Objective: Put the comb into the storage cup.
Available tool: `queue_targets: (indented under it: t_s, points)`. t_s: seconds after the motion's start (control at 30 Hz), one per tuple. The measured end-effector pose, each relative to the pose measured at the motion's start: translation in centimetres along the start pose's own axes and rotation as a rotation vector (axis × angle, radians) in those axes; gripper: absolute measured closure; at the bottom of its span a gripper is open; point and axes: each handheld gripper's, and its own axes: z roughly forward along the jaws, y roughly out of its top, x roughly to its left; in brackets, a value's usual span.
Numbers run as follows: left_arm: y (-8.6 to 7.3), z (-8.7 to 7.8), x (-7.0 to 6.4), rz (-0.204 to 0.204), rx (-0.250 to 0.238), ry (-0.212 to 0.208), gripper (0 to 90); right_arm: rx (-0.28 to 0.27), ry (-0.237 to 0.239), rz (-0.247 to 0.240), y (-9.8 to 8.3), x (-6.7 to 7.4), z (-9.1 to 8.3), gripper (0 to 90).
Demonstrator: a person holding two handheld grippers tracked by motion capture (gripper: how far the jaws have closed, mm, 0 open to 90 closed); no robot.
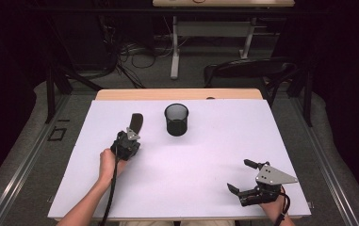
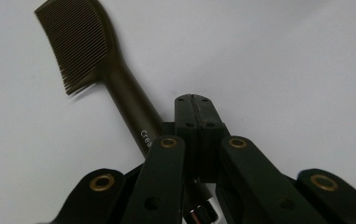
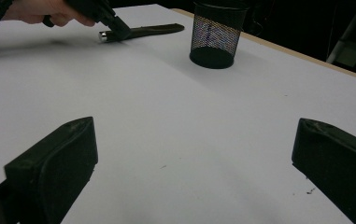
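Gripping comb by the handle, left side; cup not yet reached.

Left gripper (image 1: pixel 129 136) sits left of centre, jaws fully together with the dark comb (image 2: pixel 80 44) handle passing beside/under them. Looks pinched near the handle end, though exact contact is hidden; toothed head points far. Black mesh pen cup (image 1: pixel 176 119) stands upright just right of the comb, far-centre. Right gripper (image 1: pixel 244 178) rests near-right, jaws spread wide, nothing between them. Risk: an off-centre hold so close to the handle end could let the long comb pivot or slip on lift; a tilted head could clip the cup rim and tip the light cup. White table (image 1: pixel 215 155) is matte and clean with a wooden far edge; the room behind is dark, with cables, desk legs and a chair.
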Motion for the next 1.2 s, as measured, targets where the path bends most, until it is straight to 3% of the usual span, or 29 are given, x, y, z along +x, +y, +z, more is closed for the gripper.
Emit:
queue_targets:
  t_s: [0.73, 0.97, 1.07, 1.2]
  points:
    - [-0.9, -0.4, 1.9, -0.041, 0.019, 0.033, 90.0, -0.001, 0.003, 0.000, 0.0, 0.0, 0.0, 0.0]
    - [-1.0, -0.5, 2.3, -0.056, 0.015, 0.019, 90.0, -0.001, 0.005, 0.000, 0.0, 0.0, 0.0, 0.0]
    - [-1.0, -1.2, 2.3, -0.059, 0.000, -0.026, 78.7, 0.000, 0.006, 0.000, 0.0, 0.0, 0.0, 0.0]
    - [-0.9, -1.9, 2.4, -0.064, -0.012, -0.055, 62.6, 0.003, 0.008, 0.000, 0.0, 0.0, 0.0, 0.0]
